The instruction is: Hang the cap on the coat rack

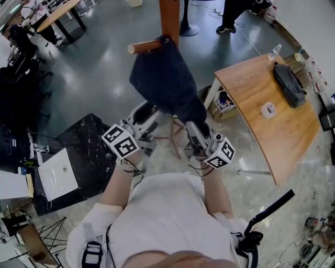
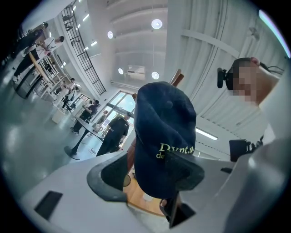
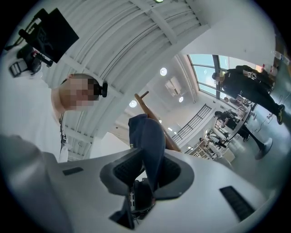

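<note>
A dark navy cap (image 1: 166,81) hangs against the wooden coat rack post (image 1: 169,18), its top draped at a wooden peg (image 1: 144,47). My left gripper (image 1: 148,114) is at the cap's lower left edge. In the left gripper view the cap (image 2: 163,132) shows yellow lettering and lies against the right finger (image 2: 184,170), while my left gripper (image 2: 145,175) stands open with a gap on its left side. My right gripper (image 1: 196,128) holds the cap's lower right edge. In the right gripper view my right gripper (image 3: 152,170) is shut on the cap's cloth (image 3: 148,141).
A wooden table (image 1: 261,120) stands at the right with a black bag (image 1: 289,84), a tape roll (image 1: 268,109) and a bottle (image 1: 275,51). A black marbled cabinet (image 1: 86,144) is at the left. A person (image 1: 230,15) stands beyond the rack, whose legs (image 1: 175,138) spread below.
</note>
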The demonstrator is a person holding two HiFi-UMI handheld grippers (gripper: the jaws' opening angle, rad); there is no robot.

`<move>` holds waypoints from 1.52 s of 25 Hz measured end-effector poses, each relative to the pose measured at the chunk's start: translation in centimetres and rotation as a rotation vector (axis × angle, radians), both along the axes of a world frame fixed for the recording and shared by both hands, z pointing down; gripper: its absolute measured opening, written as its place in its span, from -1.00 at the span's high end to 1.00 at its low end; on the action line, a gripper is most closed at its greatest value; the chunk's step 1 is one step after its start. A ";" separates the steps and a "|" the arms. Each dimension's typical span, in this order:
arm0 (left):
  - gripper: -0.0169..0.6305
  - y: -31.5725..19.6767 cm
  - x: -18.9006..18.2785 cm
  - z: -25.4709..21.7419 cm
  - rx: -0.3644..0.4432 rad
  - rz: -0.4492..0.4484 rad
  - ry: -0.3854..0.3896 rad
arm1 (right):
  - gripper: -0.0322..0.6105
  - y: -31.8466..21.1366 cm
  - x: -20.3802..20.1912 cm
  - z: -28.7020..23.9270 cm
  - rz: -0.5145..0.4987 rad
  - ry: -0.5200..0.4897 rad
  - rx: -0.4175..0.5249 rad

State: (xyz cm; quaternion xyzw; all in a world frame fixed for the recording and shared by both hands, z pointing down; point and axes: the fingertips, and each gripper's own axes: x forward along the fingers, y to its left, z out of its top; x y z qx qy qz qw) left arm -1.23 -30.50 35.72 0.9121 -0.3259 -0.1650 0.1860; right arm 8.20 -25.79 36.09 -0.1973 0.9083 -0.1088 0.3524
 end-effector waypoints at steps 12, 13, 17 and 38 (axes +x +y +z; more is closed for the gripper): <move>0.19 1.9 -0.6 0.6 -0.007 -0.038 -0.040 | 0.60 1.1 0.1 1.2 0.075 0.046 -0.075; 0.19 2.1 -0.6 0.7 -0.006 -0.042 -0.044 | 0.59 1.2 0.2 1.3 0.078 0.044 -0.083; 0.19 3.1 -0.7 1.0 -0.014 -0.047 -0.053 | 0.59 1.2 0.7 2.7 0.101 0.044 -0.150; 0.19 7.1 -2.7 5.9 -0.097 -0.090 -0.024 | 0.59 3.3 0.4 6.9 0.106 0.048 -0.310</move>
